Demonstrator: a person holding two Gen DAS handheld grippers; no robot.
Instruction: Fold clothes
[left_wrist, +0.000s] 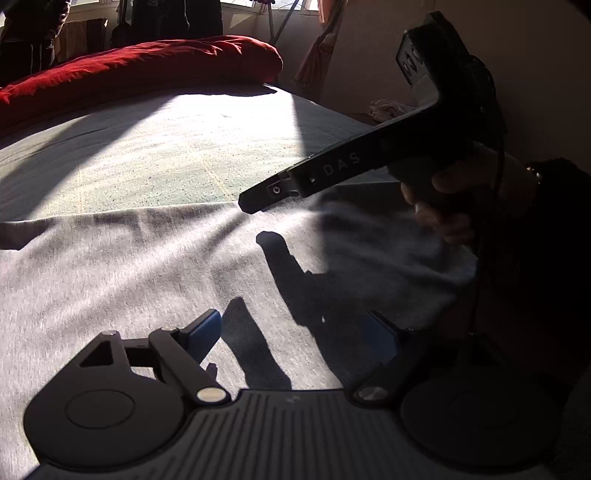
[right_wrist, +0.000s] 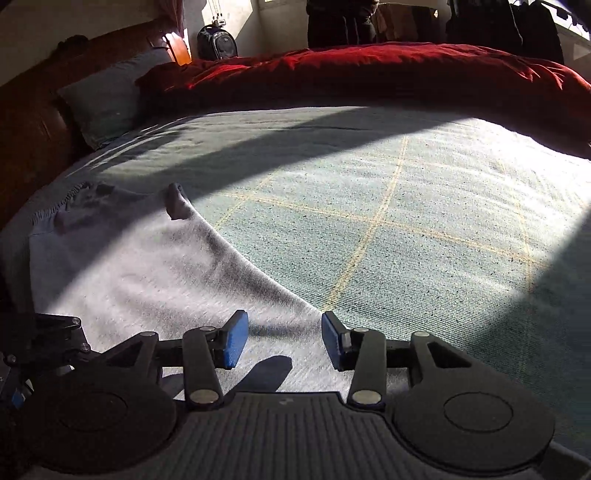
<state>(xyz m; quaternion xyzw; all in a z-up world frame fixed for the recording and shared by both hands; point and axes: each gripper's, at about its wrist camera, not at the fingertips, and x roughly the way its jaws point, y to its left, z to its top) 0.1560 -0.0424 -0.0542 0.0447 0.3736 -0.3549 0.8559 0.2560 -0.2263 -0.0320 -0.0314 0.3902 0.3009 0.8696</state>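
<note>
A grey garment lies spread on the bed, under and ahead of both grippers. The right gripper hovers over its edge, fingers apart and empty. The left gripper likewise stands spread over the cloth. No finished fold shows; whether layers lie beneath cannot be told.

pale grey garment spread flat, slightly rumpled, on bed

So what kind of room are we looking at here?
Most likely a bedroom: a wide bed with a pillow against a wooden headboard, and a rumpled red duvet.
</note>
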